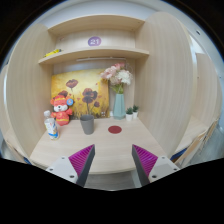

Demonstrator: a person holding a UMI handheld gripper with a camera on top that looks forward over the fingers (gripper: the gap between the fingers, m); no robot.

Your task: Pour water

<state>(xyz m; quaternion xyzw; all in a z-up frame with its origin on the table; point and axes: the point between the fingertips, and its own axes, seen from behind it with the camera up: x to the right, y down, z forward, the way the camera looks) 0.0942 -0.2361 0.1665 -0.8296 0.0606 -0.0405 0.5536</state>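
Gripper view looks into a pale wooden desk nook (100,150). Furthest left near the back stands a small white bottle (48,125), with an orange-and-white toy figure (62,108) just beside it against a flower picture (82,97). Next comes a dark grey cup (87,124), then a red coaster (115,129) on the desktop, then a teal vase of pink and white flowers (119,95) and small potted plants (131,113). The gripper (113,160) hangs released, magenta pads (81,160) spread apart with only bare desktop between them, well short of the cup.
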